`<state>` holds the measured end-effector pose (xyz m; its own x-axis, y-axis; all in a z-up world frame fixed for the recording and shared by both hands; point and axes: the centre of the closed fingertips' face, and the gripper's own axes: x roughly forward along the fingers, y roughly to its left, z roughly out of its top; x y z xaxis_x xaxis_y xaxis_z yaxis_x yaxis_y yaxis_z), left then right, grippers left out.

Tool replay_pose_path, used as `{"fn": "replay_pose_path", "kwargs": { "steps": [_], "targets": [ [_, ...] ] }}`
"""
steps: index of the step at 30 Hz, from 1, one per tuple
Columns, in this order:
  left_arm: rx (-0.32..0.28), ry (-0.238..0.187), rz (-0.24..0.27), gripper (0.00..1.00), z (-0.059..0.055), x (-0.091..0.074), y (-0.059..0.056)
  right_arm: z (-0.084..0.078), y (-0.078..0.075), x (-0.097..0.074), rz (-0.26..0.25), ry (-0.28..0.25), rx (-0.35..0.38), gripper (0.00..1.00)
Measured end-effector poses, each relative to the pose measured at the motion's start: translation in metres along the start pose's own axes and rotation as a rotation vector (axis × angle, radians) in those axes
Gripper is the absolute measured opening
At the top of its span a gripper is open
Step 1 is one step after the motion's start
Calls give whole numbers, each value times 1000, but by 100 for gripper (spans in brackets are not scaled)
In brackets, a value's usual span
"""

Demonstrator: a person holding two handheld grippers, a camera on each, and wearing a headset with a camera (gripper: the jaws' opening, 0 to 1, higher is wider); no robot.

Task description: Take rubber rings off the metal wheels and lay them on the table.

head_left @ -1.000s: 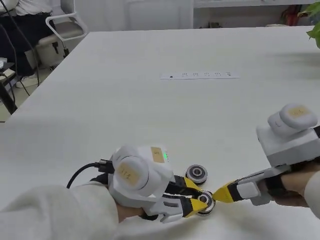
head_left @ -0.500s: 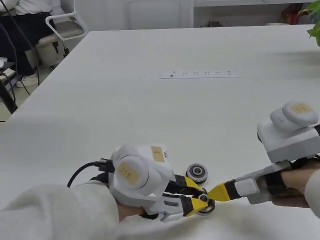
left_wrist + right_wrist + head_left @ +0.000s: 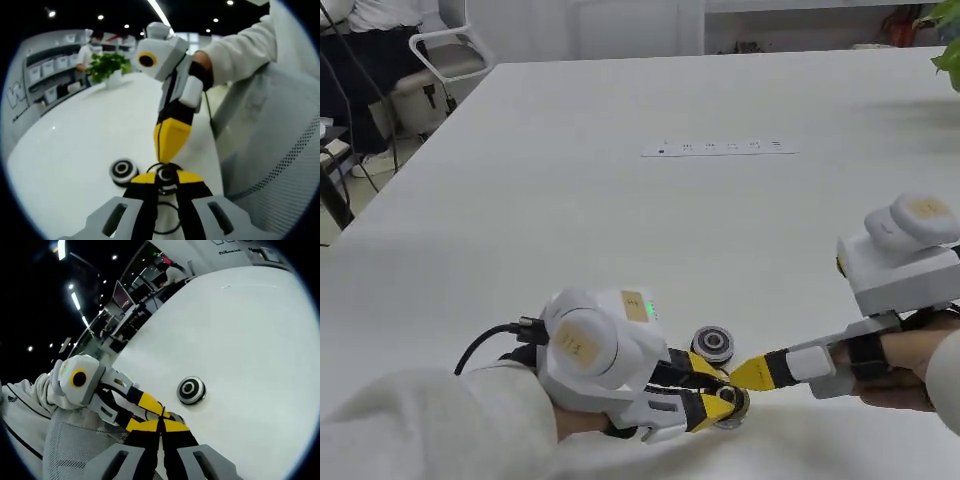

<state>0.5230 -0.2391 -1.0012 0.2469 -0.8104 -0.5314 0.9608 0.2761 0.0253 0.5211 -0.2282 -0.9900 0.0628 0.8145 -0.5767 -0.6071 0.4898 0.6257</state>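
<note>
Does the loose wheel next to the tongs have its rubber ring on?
On: the loose wheel has a black rubber ring around its rim.

Smooth matt table (image 3: 620,220); shiny metal wheel (image 3: 190,388) rimmed by dull black rubber ring (image 3: 180,394).

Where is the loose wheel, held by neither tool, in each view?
Head view: loose wheel bottom centre, just beyond the left tool.
Left gripper view: loose wheel lower left of centre.
Right gripper view: loose wheel right of centre.
Shared landmark: the left tool gripping the other wheel.
</note>
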Motion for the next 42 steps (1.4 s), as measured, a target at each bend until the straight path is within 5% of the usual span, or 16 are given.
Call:
{"fn": "replay_pose_path", "kwargs": {
  "steps": [17, 22, 31, 34, 36, 42],
  "targets": [
    [20, 36, -18, 19, 1, -5, -3, -3, -3, -2, -10, 19, -4, 0],
    [30, 23, -32, 23, 9, -12, -7, -2, -4, -3, -13, 10, 1, 0],
    [58, 0, -32, 46, 27, -25, -7, 1, -4, -5, -12, -2, 6, 0],
    [59, -5, -32, 52, 37, -32, -6, 1, -3, -6, -9, -5, 3, 0],
    [8, -6, -38, 58, 43, -36, -7, 4, -1, -6, -2, -14, 2, 0],
    [27, -54, 7, 61, 64, -57, -1, 7, 0, -8, 6, -29, -1, 0]
  ]
}}
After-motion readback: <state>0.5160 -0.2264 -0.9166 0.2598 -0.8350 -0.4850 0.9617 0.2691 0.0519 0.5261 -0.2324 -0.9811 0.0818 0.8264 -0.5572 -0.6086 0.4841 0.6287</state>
